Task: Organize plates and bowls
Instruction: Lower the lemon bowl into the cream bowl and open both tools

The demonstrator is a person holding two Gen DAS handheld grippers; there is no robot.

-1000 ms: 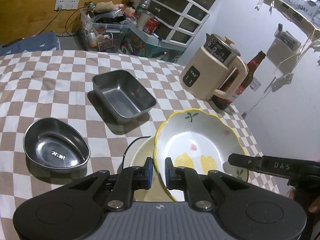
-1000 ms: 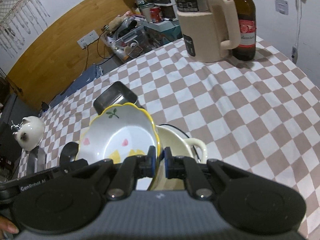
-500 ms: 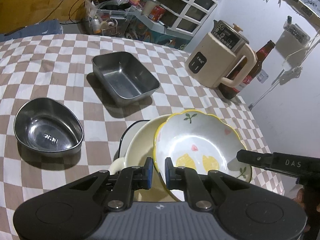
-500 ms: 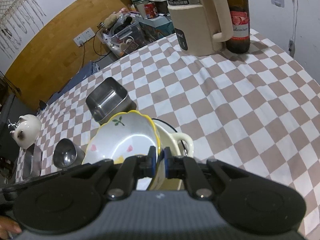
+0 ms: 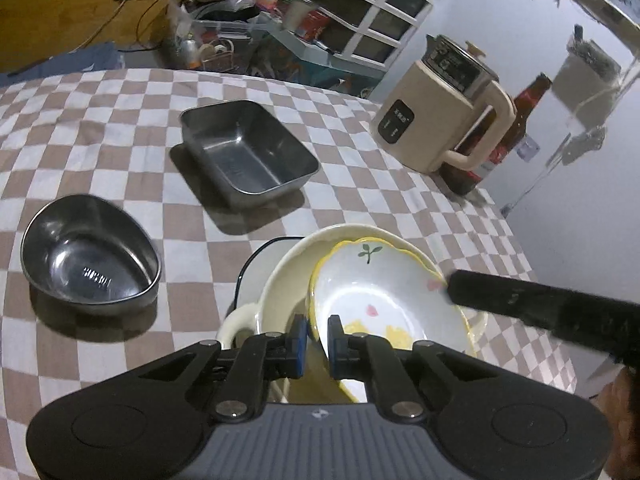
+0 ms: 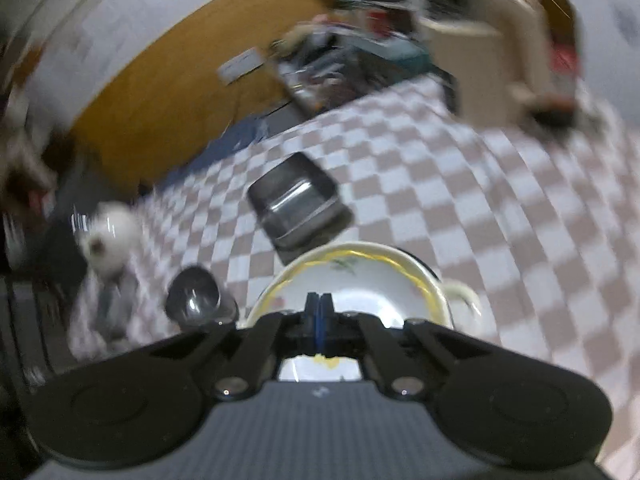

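A white bowl with a yellow scalloped rim and fruit prints (image 5: 376,292) lies inside a larger cream bowl with a handle (image 5: 280,280). My left gripper (image 5: 317,334) is shut on the yellow-rimmed bowl's near rim. My right gripper (image 6: 319,308) is shut with its pads together, empty, just above the same bowl (image 6: 352,280); its finger (image 5: 532,300) crosses the left wrist view at the right. An oval steel bowl (image 5: 88,256) and a rectangular steel tray (image 5: 248,156) sit on the checked cloth.
A beige electric kettle (image 5: 440,120) and a brown beer bottle (image 5: 516,120) stand at the far right. A white teapot (image 6: 108,236) sits at the left in the blurred right wrist view. Cluttered boxes and drawers (image 5: 280,20) lie beyond the table's far edge.
The yellow-rimmed bowl has come down into the cream bowl. My right gripper has let go of its rim, closed empty and pulled back fast, blurring its view.
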